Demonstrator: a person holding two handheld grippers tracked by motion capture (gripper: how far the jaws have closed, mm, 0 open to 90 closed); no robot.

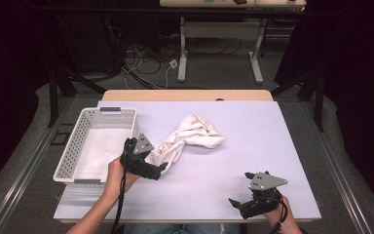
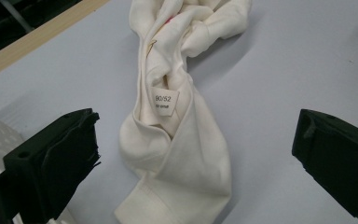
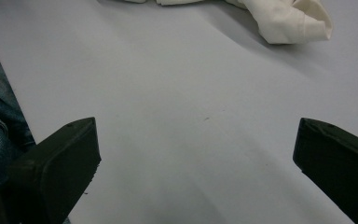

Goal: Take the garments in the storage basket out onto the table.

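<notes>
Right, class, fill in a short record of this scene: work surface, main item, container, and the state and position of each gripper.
surface: pale table
main item: crumpled white garment, lying on the table, a size tag showing
container: white perforated basket, at the table's left, beside the garment
left gripper: open, jaws either side of the garment's near end, not yet closed on it
right gripper: open, over bare table at the near right, apart from the garment
</notes>
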